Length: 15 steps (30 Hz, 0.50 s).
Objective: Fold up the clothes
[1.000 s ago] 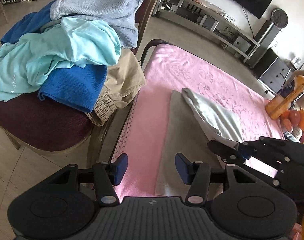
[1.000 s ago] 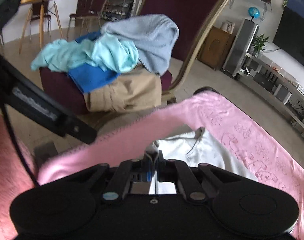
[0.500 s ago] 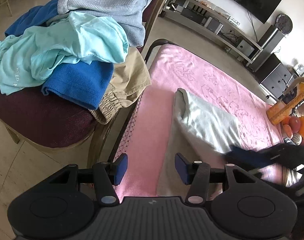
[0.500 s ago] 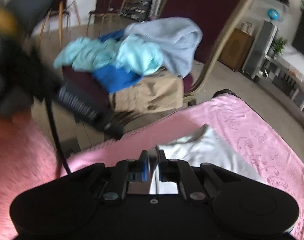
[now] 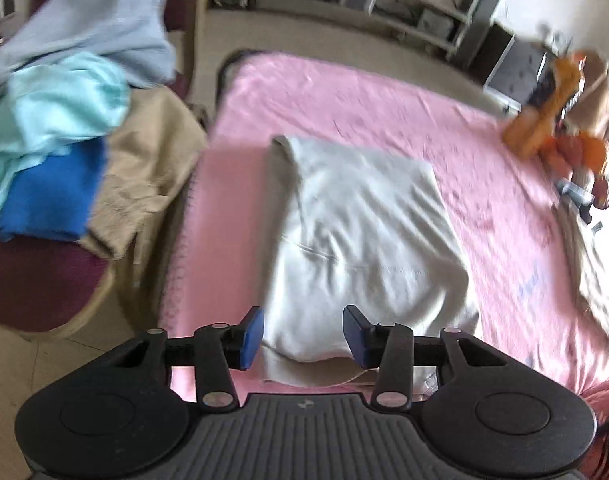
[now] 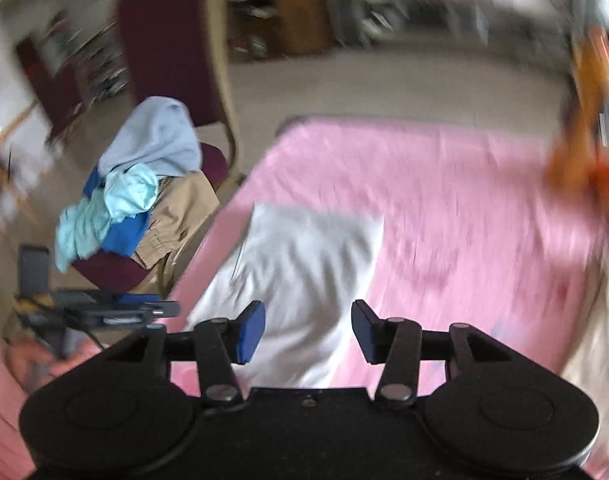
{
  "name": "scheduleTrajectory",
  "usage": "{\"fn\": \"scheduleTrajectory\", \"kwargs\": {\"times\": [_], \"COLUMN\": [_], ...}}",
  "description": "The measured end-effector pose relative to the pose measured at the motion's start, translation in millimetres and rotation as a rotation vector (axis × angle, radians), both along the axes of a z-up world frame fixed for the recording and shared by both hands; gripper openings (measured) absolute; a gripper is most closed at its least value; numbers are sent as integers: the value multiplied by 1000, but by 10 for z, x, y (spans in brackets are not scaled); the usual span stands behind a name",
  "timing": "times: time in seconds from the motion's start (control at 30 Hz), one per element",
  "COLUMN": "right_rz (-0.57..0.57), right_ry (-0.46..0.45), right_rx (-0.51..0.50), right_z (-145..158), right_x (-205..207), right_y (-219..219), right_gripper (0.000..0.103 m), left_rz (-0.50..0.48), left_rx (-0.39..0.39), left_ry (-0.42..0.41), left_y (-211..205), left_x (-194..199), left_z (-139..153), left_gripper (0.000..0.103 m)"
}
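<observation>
Garment: a folded grey-white top lies flat on the pink blanket covering the counter, near its left edge.
Left hand-held gripper: jaws have just been closing but stand apart above the top's near edge, grasping nothing.
Right hand-held gripper: jaws have just been opening; released, above the top.
Chair: left of the counter, piled with unfolded clothes.

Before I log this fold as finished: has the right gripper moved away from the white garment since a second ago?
Yes. The right gripper has lifted back from the white garment; far more pink cloth shows around it, and its jaws, just opened, are empty.
</observation>
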State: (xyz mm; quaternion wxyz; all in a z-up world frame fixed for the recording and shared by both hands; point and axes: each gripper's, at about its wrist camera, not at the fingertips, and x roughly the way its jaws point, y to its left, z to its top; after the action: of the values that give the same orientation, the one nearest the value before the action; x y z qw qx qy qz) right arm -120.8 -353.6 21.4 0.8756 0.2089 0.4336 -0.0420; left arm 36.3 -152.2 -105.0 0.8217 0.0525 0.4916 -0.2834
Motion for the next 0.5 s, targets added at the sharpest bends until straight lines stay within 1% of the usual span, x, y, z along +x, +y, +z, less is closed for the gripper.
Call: {"fn": "scheduleTrajectory", "kwargs": {"times": [0.03, 0.17, 0.23, 0.27, 0.37, 0.4, 0.43, 0.5], "right_rz": [-32, -179, -255, -285, -323, -327, -334, -336], "right_ry": [7, 34, 60, 77, 141, 149, 158, 169], "right_rx": [94, 422, 549, 579, 518, 470, 417, 346], "right_z": [-139, -724, -1033, -1168, -1450, -1492, -1517, -1554], "right_x": [-47, -182, -219, -220, -135, -89, -46, 42], "right_y": [-30, -46, -28, -11, 76, 96, 106, 111], "right_gripper": [46, 46, 46, 46, 46, 46, 46, 46], "left_rz": [-10, -12, 5, 17, 47, 55, 58, 65], "left_rx": [20, 85, 110, 133, 198, 214, 215, 218], "left_ry": [10, 59, 86, 92, 100, 107, 114, 129], "left_y": [-89, -309, -309, -300, -263, -253, -243, -223], "left_x": [12, 110, 148, 164, 208, 220, 230, 251], "left_z": [-36, -234, -327, -365, -457, -484, -502, -537], "left_gripper": [40, 37, 36, 36, 36, 36, 36, 36]}}
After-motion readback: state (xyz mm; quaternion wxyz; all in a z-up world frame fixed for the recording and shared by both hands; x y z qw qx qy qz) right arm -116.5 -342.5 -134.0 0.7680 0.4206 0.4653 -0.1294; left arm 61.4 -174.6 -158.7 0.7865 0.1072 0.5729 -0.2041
